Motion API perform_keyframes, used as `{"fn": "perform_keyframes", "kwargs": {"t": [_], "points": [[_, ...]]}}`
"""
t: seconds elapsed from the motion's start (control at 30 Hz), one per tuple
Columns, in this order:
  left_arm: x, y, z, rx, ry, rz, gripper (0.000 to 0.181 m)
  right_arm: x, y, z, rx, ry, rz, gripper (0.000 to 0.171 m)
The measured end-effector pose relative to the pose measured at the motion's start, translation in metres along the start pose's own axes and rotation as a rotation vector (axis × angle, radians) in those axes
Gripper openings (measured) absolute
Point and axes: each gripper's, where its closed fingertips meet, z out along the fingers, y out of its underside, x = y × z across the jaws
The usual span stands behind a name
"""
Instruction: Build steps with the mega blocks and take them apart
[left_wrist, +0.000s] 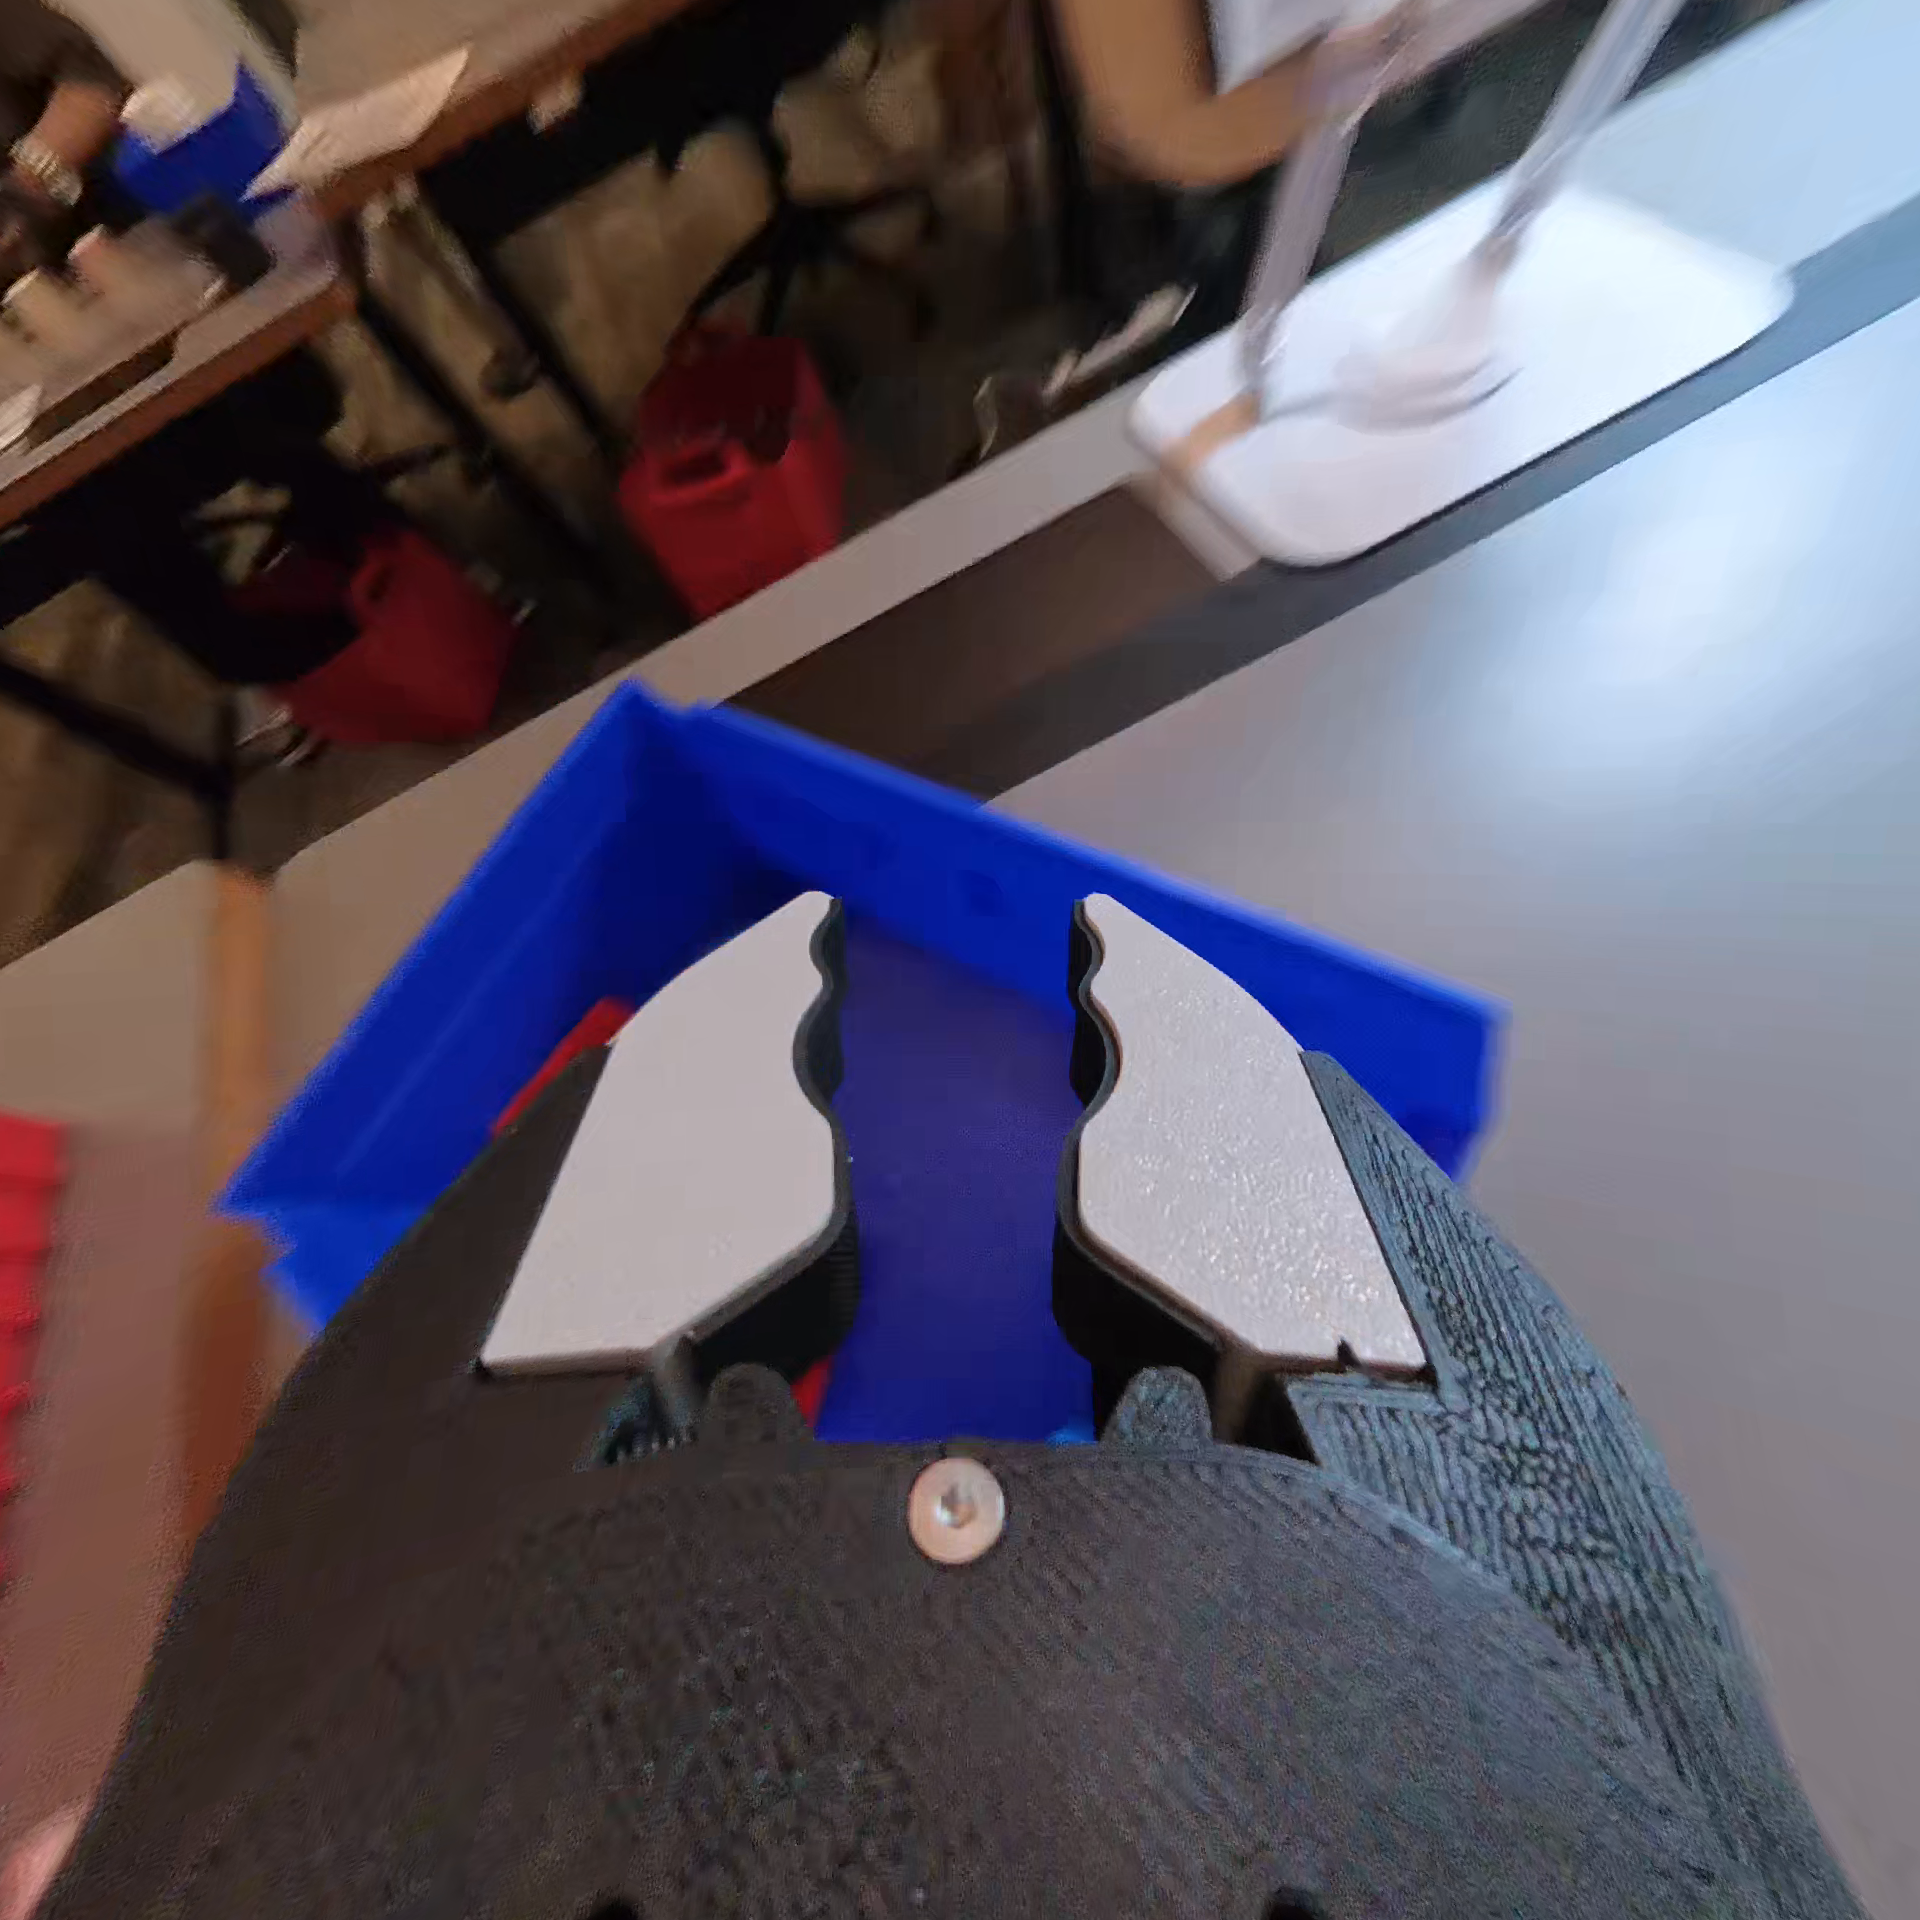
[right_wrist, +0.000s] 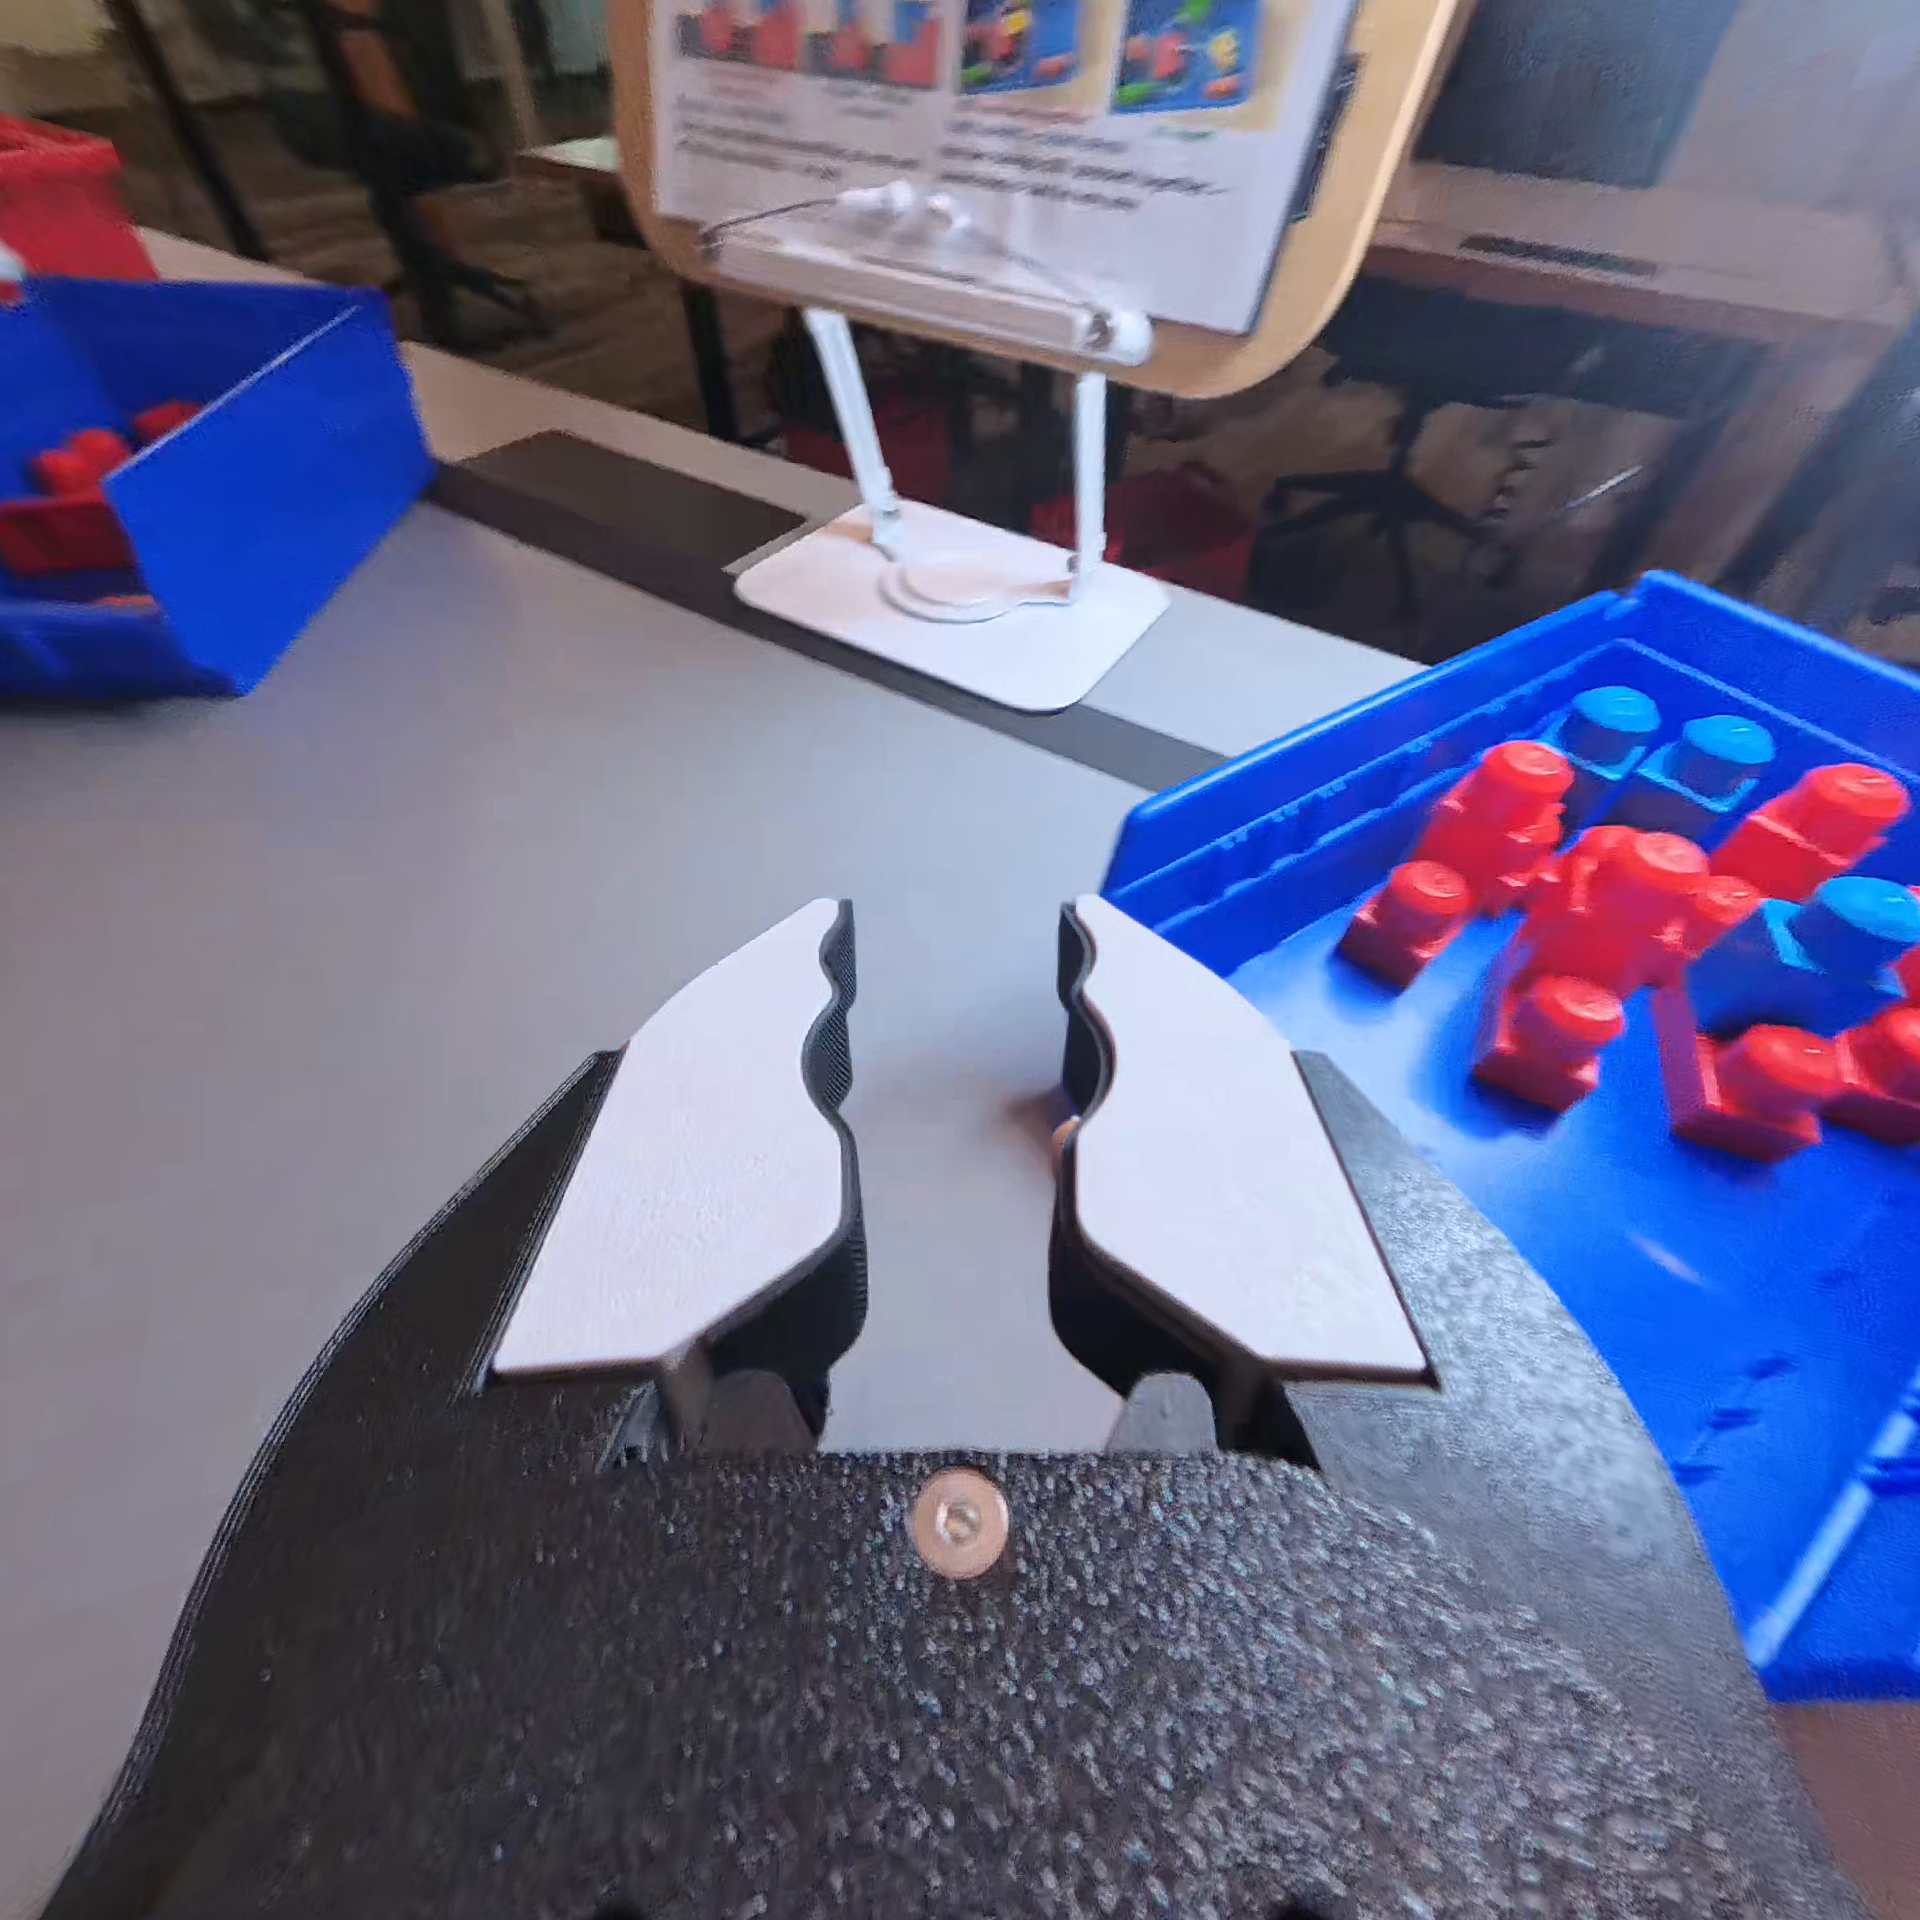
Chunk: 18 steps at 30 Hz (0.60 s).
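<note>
Both black grippers, left (left_wrist: 951, 914) and right (right_wrist: 956, 920), are hovering spread and empty, risking fumbling tilted red and blue plastic blocks (right_wrist: 1621, 914) in the blue plastic bin (right_wrist: 1351, 821).

The right gripper (right_wrist: 956, 925) hangs with its jaws parted and nothing between them above the grey worktop (right_wrist: 416, 935). Just right sits a blue bin (right_wrist: 1558, 1351) of red blocks (right_wrist: 1621, 894) and blue blocks (right_wrist: 1829, 935); a white stand (right_wrist: 966, 613) stands beyond.

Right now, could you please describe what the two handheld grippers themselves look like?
Both look alike. The left gripper and right gripper have rough, textured black printed bodies, each with one silver screw at centre. Their fingers carry pale grey flat plates with wavy black ribbed inner edges. No cables or sleeves show.
</note>
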Motion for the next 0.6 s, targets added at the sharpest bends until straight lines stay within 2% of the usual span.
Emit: {"fn": "perform_keyframes", "kwargs": {"t": [0.07, 0.13, 0.27, 0.33, 0.37, 0.43, 0.5, 0.6], "points": [[-0.044, 0.031, 0.016, -0.241, -0.074, 0.072, 0.041, -0.026, 0.011, -0.004, 0.004, -0.065, -0.026, 0.034], [-0.062, 0.068, 0.025, -0.483, -0.03, 0.082, 0.042, -0.046, 0.017, -0.005, 0.022, -0.12, -0.041, 0.032], [-0.051, 0.125, 0.03, -0.803, 0.148, 0.132, 0.048, -0.064, 0.029, -0.002, 0.025, -0.191, -0.069, 0.031], [-0.049, 0.15, 0.033, -0.913, 0.144, 0.252, 0.046, -0.064, 0.035, 0.001, 0.009, -0.204, -0.053, 0.03], [-0.052, 0.162, 0.033, -0.979, 0.114, 0.331, 0.038, -0.063, 0.036, 0.002, 0.006, -0.21, -0.039, 0.029], [-0.068, 0.164, 0.033, -1.032, -0.004, 0.556, 0.021, -0.063, 0.039, 0.003, 0.001, -0.219, -0.02, 0.028], [-0.073, 0.151, 0.029, -1.025, -0.074, 0.669, 0.003, -0.064, 0.039, 0.003, 0.005, -0.224, -0.015, 0.027], [-0.055, 0.099, 0.022, -0.784, -0.136, 0.684, 0.003, -0.069, 0.037, 0.0, 0.023, -0.24, -0.011, 0.025]]}}
